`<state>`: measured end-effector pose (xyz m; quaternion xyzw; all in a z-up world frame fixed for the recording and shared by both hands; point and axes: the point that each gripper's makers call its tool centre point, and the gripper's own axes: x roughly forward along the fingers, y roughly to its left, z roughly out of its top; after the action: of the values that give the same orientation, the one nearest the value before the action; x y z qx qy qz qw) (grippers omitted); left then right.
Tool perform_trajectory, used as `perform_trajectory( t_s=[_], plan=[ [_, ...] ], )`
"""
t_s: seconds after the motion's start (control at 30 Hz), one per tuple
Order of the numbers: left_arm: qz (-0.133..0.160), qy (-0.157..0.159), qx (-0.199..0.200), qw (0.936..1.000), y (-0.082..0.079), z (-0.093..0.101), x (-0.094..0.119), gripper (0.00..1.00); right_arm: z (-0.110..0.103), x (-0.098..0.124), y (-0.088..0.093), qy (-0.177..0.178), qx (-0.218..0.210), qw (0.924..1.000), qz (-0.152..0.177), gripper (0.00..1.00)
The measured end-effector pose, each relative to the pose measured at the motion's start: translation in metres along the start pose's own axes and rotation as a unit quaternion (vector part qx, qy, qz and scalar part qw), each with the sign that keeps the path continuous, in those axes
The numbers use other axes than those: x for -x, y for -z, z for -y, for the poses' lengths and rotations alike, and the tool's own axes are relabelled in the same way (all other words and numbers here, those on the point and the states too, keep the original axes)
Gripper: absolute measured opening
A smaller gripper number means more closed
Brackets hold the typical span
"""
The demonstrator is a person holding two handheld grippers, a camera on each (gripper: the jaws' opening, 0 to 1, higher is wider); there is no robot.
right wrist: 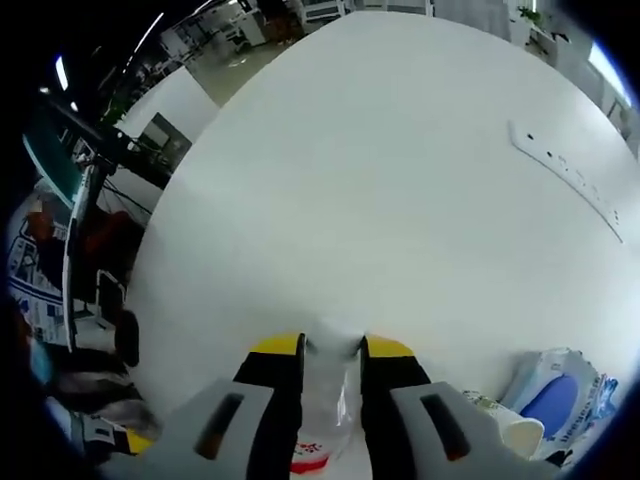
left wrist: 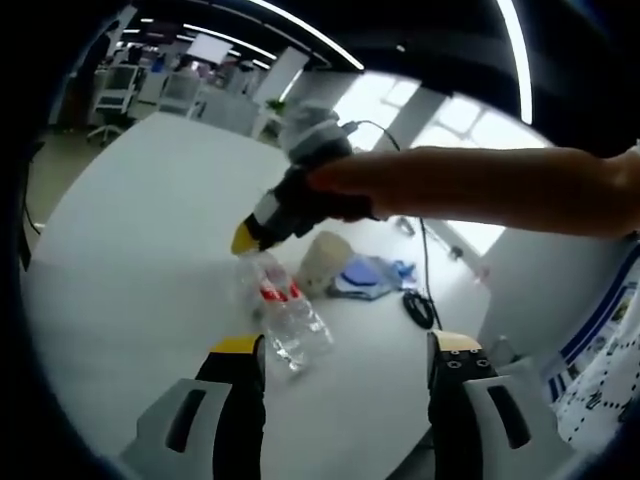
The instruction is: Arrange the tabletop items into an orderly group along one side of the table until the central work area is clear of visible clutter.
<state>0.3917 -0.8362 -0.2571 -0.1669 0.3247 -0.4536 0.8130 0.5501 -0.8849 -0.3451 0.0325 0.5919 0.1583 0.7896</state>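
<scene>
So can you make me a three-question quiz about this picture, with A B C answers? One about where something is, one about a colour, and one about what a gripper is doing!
1. Where is the paper cup?
A. Lying on the white table next to the blue packet
B. Balanced on the bottle
C. Inside the left gripper

2. What colour is the label on the plastic bottle?
A. Green
B. Red
C. Purple

3. What is the right gripper doing?
A. Hanging open above the cup
B. Squeezing the blue packet
C. Shut on the bottle's top

Answers:
1 A, in the left gripper view the cup lies on its side on the table beside the packet.
2 B, a red band wraps the clear bottle.
3 C, in the right gripper view its yellow-tipped jaws close around the bottle's neck, while the left gripper stands open.
</scene>
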Motion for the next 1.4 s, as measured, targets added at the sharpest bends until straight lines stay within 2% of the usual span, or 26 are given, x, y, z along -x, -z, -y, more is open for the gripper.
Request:
perform_trajectory(
  t_s=[0.4,0.83,1.2,1.4],
  plan=[
    [-0.002,0.002,-0.009,1.0,-0.007,-0.009,-0.013,0.63,-0.012,0.023,-0.001,-0.013,0.026,0.9989,0.036,0.18],
    [-0.02,-0.005,-0.034,0.9992,-0.02,-0.04,-0.05,0.64,-0.019,0.049,0.007,-0.026,0.039,0.9959,0.078,0.18],
    [-0.083,0.016,-0.041,0.9956,0.001,-0.042,-0.086,0.6,-0.027,0.07,0.013,-0.036,0.045,0.9918,0.114,0.18],
    [-0.097,0.027,-0.045,0.9939,0.006,-0.039,-0.096,0.53,-0.029,0.082,0.018,-0.047,0.039,0.9895,0.131,0.18]
  ],
)
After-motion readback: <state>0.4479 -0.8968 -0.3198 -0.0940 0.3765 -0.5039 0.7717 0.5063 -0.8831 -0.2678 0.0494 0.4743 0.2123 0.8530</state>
